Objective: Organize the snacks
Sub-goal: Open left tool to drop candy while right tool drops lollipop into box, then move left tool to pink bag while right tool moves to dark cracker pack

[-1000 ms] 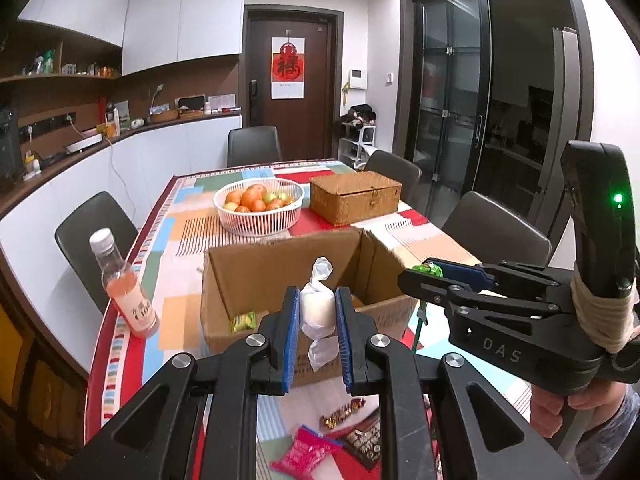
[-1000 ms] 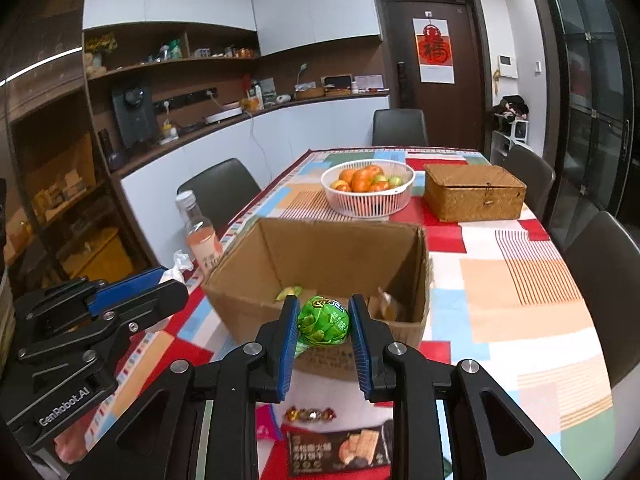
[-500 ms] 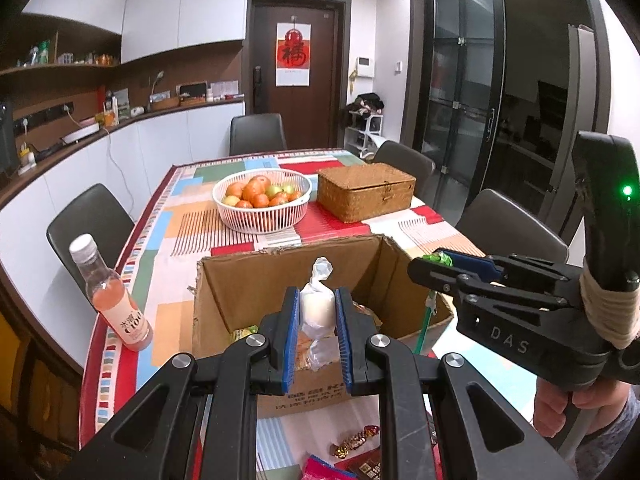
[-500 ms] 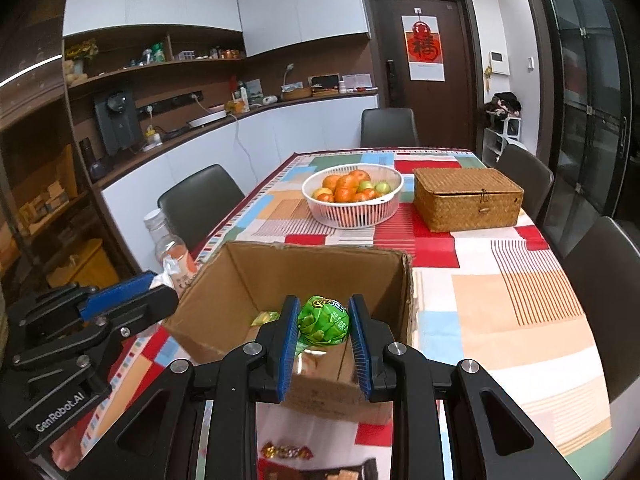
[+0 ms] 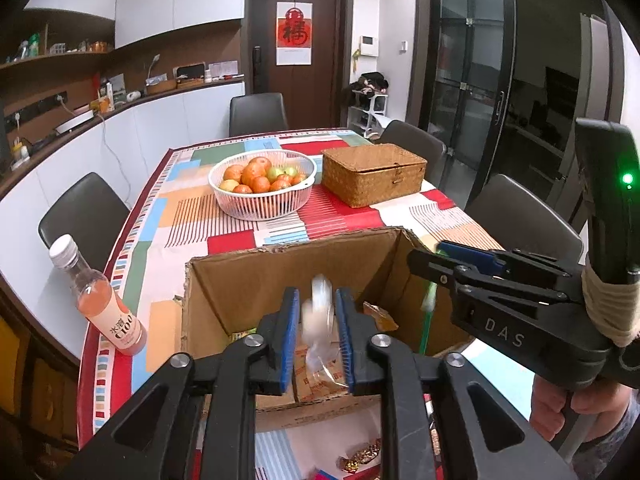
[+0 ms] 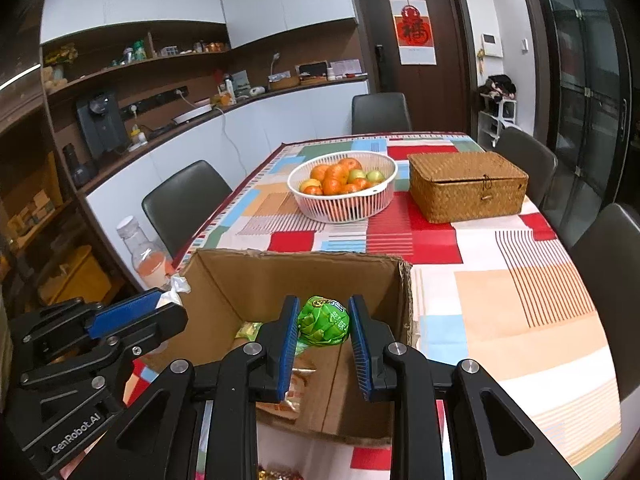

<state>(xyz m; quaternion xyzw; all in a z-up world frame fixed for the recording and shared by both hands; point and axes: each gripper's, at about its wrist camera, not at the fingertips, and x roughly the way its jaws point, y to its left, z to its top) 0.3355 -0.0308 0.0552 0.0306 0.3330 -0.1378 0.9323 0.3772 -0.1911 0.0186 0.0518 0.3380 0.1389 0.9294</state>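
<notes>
From the left gripper's [image 5: 317, 336] view, both tools hang over the open box [image 5: 280, 276] on the table [image 5: 180, 216]. Between its blue pads sits a white sweet [image 5: 318, 312] in a clear wrapper, smeared by motion; the pads stand a little wider than the sweet, so I judge it is being let go or already slipping, though the blur keeps me from being sure. It is right above the box's inside, where other packets [image 5: 316, 380] lie, so the drop point looks good. To do this well, open fully and wait until the wrapper tail clears the pads before lifting away. A bottle [image 5: 100, 300] stands left of the box, well clear, and more sweets [image 5: 360, 456] wait on the near side.

From the right gripper's [image 6: 323, 338] view, a green sweet [image 6: 324, 322] sits between the pads, touching the left one, with a visible gap at the right one, so the grip looks loosened. It hangs over the box [image 6: 320, 280], nearer the right wall. That wall is close, so I'd release straight down and not drift right. The left gripper [image 6: 132, 316] shows at the box's left rim, apart from this one. The fruit basket [image 6: 342, 204] and wicker case [image 6: 466, 186] stand beyond, out of the way.
</notes>
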